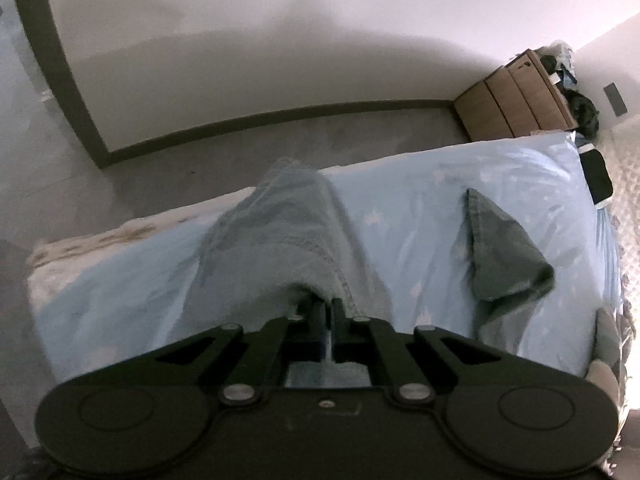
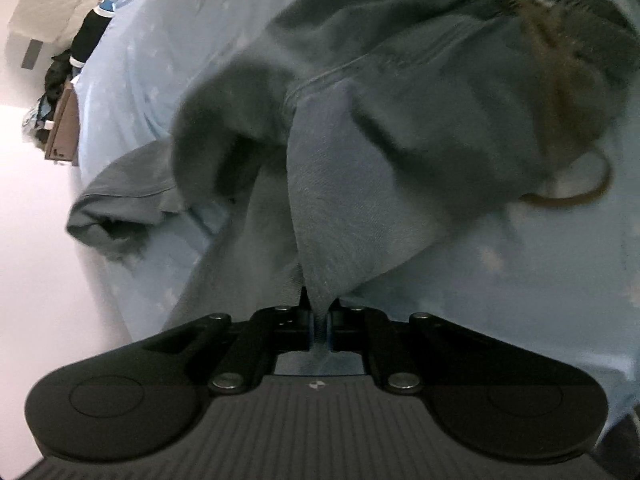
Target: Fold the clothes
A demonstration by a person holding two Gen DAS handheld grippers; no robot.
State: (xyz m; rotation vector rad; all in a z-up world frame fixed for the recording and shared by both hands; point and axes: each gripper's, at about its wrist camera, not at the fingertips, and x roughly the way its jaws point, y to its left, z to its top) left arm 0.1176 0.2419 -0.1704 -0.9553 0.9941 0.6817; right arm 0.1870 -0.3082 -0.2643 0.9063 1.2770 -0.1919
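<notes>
So the garment (image 2: 400,128), a grey-blue piece with a ribbed waistband and a brown drawstring (image 2: 568,196), hangs partly lifted over the bed (image 1: 460,208), its lower folds trailing on the sheet. I have both tools pinching it: the left gripper (image 1: 329,312) is pressed together on a stitched edge, the right gripper (image 2: 319,316) on a fold of cloth. My guess is that I hold it at two points so it can be raised and spread flat before any fold. A loose end (image 1: 504,256) stands on the bed beside the left grip, likely the same garment, though I cannot be sure. Its full shape is bunched and blurred, so which corners I hold is unclear. Beyond the bed, a wooden cabinet (image 1: 516,100) stands at the wall.
</notes>
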